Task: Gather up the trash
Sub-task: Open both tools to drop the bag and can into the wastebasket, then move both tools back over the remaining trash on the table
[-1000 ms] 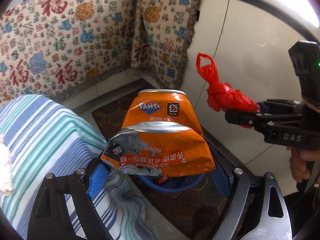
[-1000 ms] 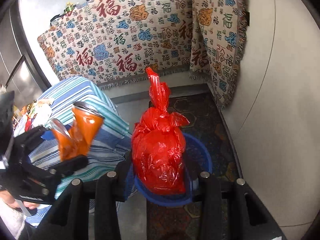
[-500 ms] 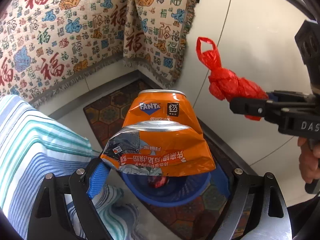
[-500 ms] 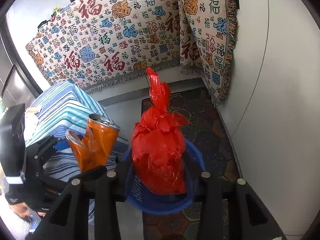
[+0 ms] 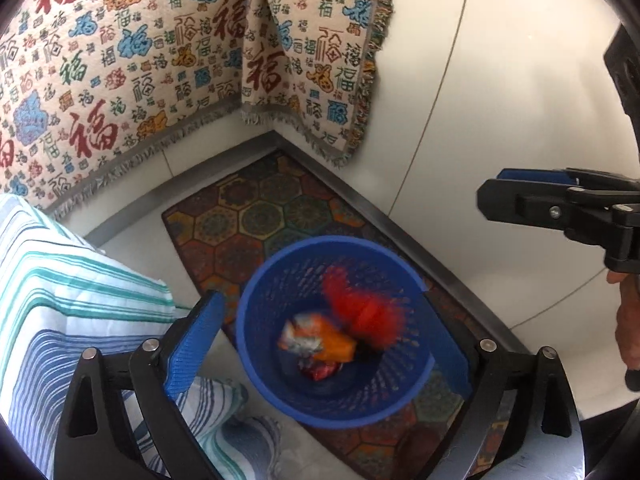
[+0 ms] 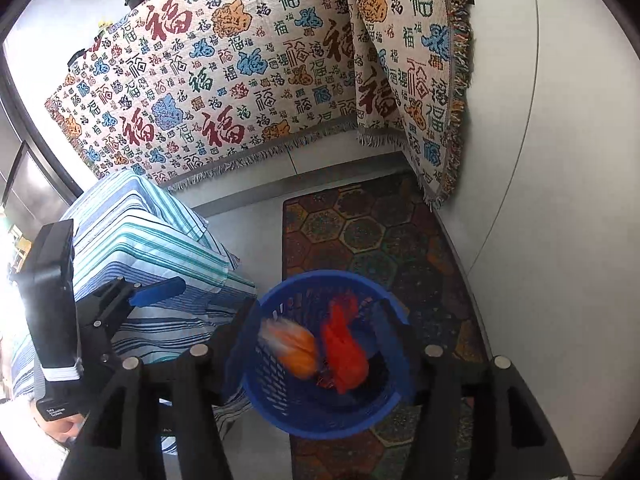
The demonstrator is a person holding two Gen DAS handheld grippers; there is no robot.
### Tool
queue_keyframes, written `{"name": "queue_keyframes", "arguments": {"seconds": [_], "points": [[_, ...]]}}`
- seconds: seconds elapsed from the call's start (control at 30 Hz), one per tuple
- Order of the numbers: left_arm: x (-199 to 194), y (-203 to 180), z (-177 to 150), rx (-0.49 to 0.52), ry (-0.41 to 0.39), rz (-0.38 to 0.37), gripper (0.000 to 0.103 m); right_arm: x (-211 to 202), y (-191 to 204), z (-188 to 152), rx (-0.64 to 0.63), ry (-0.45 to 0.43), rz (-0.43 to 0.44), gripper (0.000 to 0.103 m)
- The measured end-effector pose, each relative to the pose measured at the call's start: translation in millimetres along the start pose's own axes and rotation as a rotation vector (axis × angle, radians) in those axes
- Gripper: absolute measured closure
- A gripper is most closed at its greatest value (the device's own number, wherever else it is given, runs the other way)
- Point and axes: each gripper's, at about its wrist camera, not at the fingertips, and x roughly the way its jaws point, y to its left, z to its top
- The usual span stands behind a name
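Both pairs of jaws are opening with nothing between them: the left gripper (image 5: 324, 344) spreads its ribbed blue pads wide, the right gripper (image 6: 316, 344) less so. Below, in each frame's lower centre, the round blue perforated plastic basket (image 5: 256, 360) holds a crushed orange metal can (image 5: 332, 346) and a crinkled red plastic bag (image 5: 368, 312), both motion-blurred. Something dark red lies beneath, indistinct. The basket stands on a hexagon-patterned mat (image 5: 256, 216).

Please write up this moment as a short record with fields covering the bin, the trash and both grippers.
bin: blue mesh wastebasket on patterned mat
contents: crushed orange soda can, blurred; red plastic bag, blurred
left gripper: jaws opening, nothing between them
right gripper: jaws opening, nothing between them
beside bin: striped cloth
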Motion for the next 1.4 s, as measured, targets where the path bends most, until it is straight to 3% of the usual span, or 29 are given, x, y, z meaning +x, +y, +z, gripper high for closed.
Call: {"name": "queue_keyframes", "arguments": {"seconds": [0.17, 0.37, 0.5, 0.63, 0.73, 0.93, 1.1, 1.23, 1.4], "points": [[-19, 9, 3, -0.048, -0.041, -0.001, 0.007, -12, 2, 5, -0.006, -0.048, -0.012, 0.043], [-85, 19, 0, -0.090, -0.131, -0.020, 0.007, -39, 28, 15, -0.063, -0.146, -0.041, 0.043], [-141, 36, -24, -0.088, -0.175, 0.018, 0.004, -57, 74, 20, -0.158, -0.224, -0.053, 0.040], [-183, 79, -67, -0.124, -0.157, 0.072, 0.004, -57, 134, 15, -0.274, -0.248, -0.025, 0.039], [-204, 121, -105, -0.193, -0.109, 0.120, 0.004, -47, 184, 5, -0.347, -0.212, 0.037, 0.039], [-235, 196, -171, -0.276, -0.037, 0.292, 0.004, -21, 283, -30, -0.491, -0.109, 0.167, 0.039], [-260, 244, -215, -0.339, -0.022, 0.448, 0.004, 12, 346, -66, -0.589, -0.031, 0.205, 0.039], [-272, 276, -248, -0.414, 0.002, 0.519, 0.004, 35, 371, -82, -0.641, 0.016, 0.179, 0.039], [-285, 311, -268, -0.516, 0.005, 0.515, 0.000, 49, 379, -80, -0.608, 0.040, 0.177, 0.037]]}}
